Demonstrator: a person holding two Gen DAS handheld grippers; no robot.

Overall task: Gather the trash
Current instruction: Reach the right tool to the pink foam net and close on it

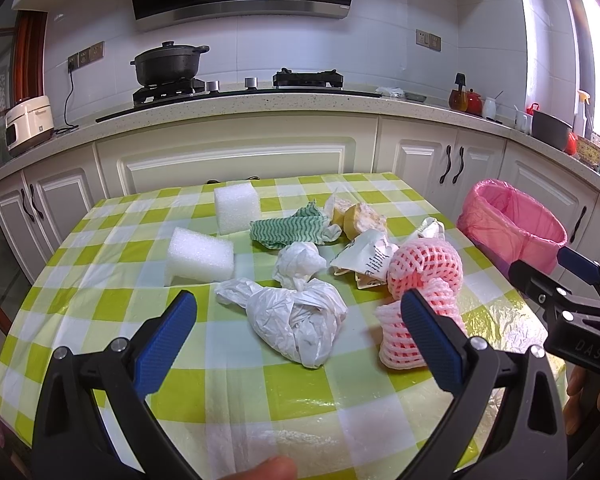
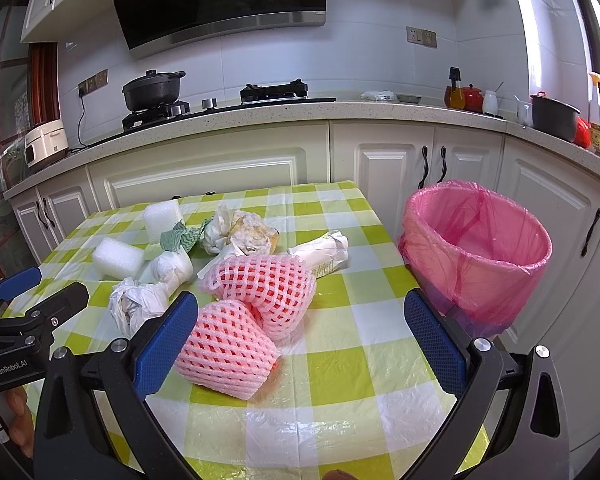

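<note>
Trash lies in a heap on the green-checked table (image 1: 236,392): a crumpled white plastic bag (image 1: 296,320), two pink foam fruit nets (image 1: 424,268) (image 2: 228,352), two white foam blocks (image 1: 200,256), a green wavy cloth (image 1: 288,226), fruit peel (image 1: 360,218) and a paper wrapper (image 1: 366,260). The bin with a pink liner (image 2: 476,252) stands off the table's right edge. My left gripper (image 1: 300,336) is open, hovering just before the plastic bag. Nothing sits between the fingers of my right gripper (image 2: 300,336), which is open near the closer pink net.
Cream cabinets (image 1: 236,160) and a stone counter (image 1: 236,104) run behind the table, with a black pot on the hob (image 1: 168,64), a rice cooker (image 1: 28,126) at left and jars at right. A hand shows at each view's edge.
</note>
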